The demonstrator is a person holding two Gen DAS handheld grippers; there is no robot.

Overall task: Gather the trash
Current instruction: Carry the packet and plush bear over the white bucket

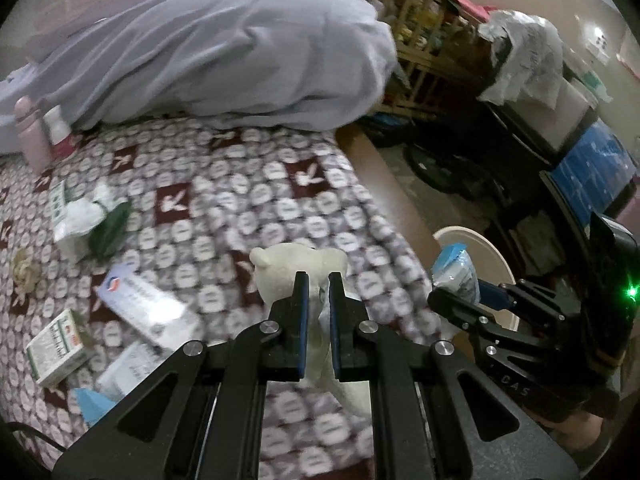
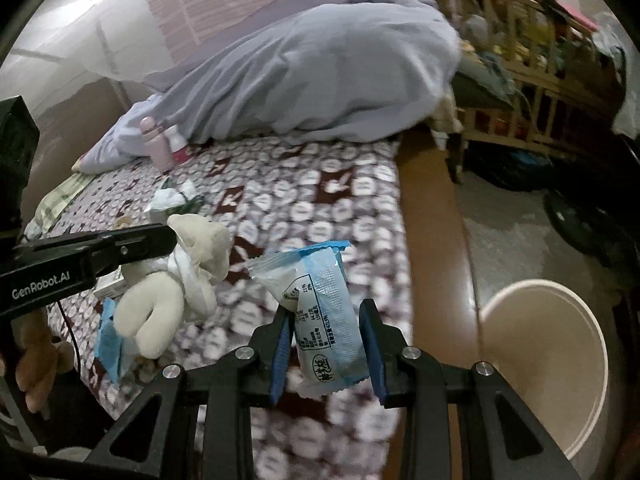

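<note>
Left wrist view: left gripper (image 1: 318,280) pinches a cream plush toy (image 1: 296,268) over the patterned bed (image 1: 240,208). Boxes (image 1: 56,346) and a crumpled white wrapper (image 1: 82,216) lie at 9 o'clock. Right gripper (image 1: 476,292) at 3 o'clock holds a blue snack packet (image 1: 456,272) in front of a beige bin (image 1: 486,248).

Right wrist view: right gripper (image 2: 325,312) pinches the blue snack packet (image 2: 320,312) above the bed's edge. Beige bin (image 2: 560,344) on the floor at 4 o'clock. Left gripper (image 2: 164,236) at 9 o'clock holds the plush toy (image 2: 180,280).
</note>
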